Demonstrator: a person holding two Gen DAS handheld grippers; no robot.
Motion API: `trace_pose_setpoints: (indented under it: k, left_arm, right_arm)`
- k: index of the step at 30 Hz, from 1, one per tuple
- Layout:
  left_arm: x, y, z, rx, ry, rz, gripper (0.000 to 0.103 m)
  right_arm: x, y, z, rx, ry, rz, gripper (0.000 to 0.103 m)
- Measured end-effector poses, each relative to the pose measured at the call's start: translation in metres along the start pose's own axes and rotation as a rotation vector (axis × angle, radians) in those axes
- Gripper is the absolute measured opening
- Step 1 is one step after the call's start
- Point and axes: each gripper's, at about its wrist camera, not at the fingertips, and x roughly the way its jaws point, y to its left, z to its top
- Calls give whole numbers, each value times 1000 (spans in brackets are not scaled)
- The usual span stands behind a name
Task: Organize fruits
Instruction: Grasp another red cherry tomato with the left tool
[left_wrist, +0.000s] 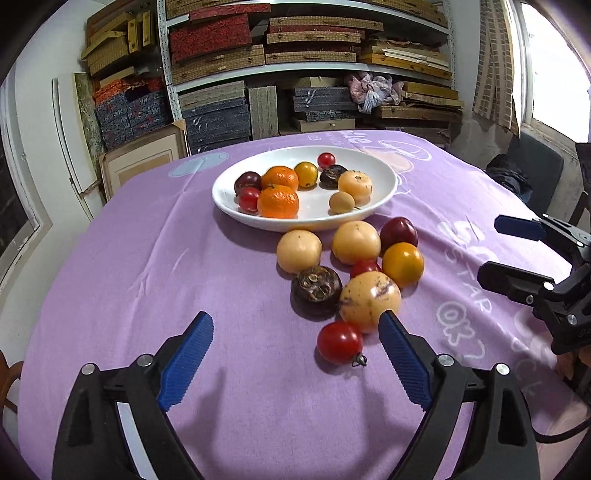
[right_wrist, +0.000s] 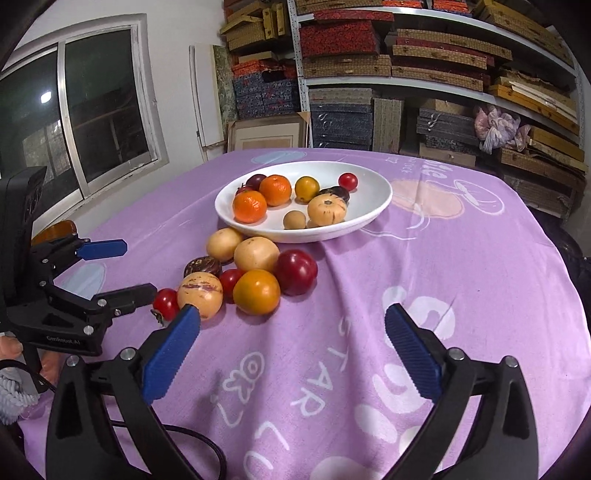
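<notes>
A white plate (left_wrist: 384, 192) (right_wrist: 376, 206) on the purple cloth holds two oranges (left_wrist: 277, 201), small tomatoes and pale fruits. In front of it lies a loose cluster: pale yellow fruits (left_wrist: 369, 301) (right_wrist: 200, 293), a dark red one (right_wrist: 295, 271), an orange-yellow one (left_wrist: 402, 264) (right_wrist: 256, 291), a dark brown one (left_wrist: 316, 290) and a small red tomato (left_wrist: 340, 342) (right_wrist: 166, 302). My left gripper (left_wrist: 297, 328) (right_wrist: 118, 266) is open and empty, the red tomato between its fingers. My right gripper (right_wrist: 293, 321) (left_wrist: 502, 251) is open and empty, right of the cluster.
The purple printed cloth (right_wrist: 443, 277) covers the table. Shelves of stacked boxes (left_wrist: 295, 55) stand behind it. A window (right_wrist: 74, 110) is on the left wall, and a dark chair (left_wrist: 532, 166) stands at the right of the table.
</notes>
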Motion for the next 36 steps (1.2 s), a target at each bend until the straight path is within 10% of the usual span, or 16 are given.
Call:
trace_pose_setpoints:
  k: [24,31,36]
  left_arm:
    - [30,56,-11,-191,125,-3,91]
    - [32,58,-9,-210,111,-61,62]
    - [37,53,-1,-192,90,-51,61]
  right_arm:
    - [8,-15,7,86,38,50,99]
    - [7,-13,8,75,37,51,99]
    - [7,-11,8,67,39,50,99]
